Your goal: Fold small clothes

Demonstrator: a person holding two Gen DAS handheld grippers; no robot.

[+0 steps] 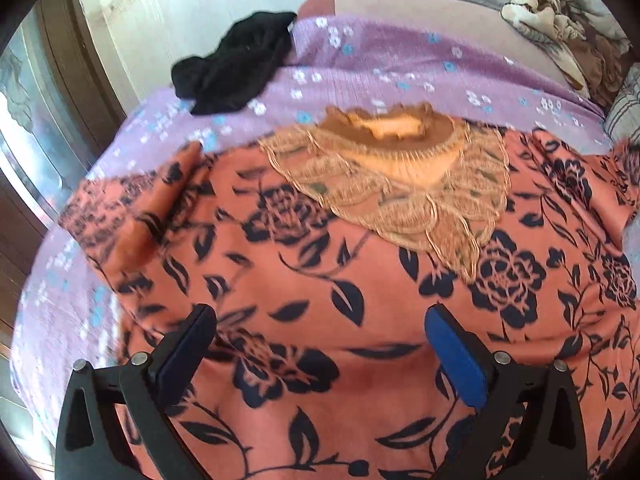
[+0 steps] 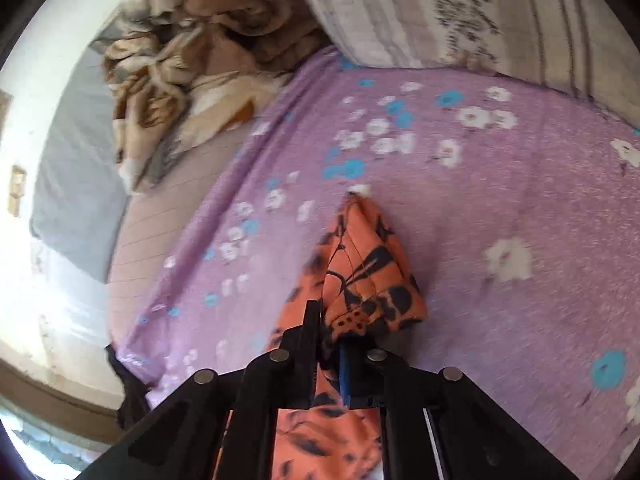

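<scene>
Orange floral garment [image 1: 320, 280] lies spread face-up across the purple bedsheet [image 1: 380, 64], lace collar [image 1: 400, 184] toward twelve o'clock, apparently flattened for folding. The left gripper [image 1: 320, 344] hovers over its lower middle, fingers spread wide and gripping nothing. The right gripper [image 2: 330, 336] has its fingers pressed together on a bunched sleeve end [image 2: 360, 264], likely to fold it inward. Black clothing [image 1: 236, 64] waits at eleven o'clock.

Bright daylight from the left blows out the wall [image 2: 24, 280]; fisheye edges bend, with slight motion blur.
</scene>
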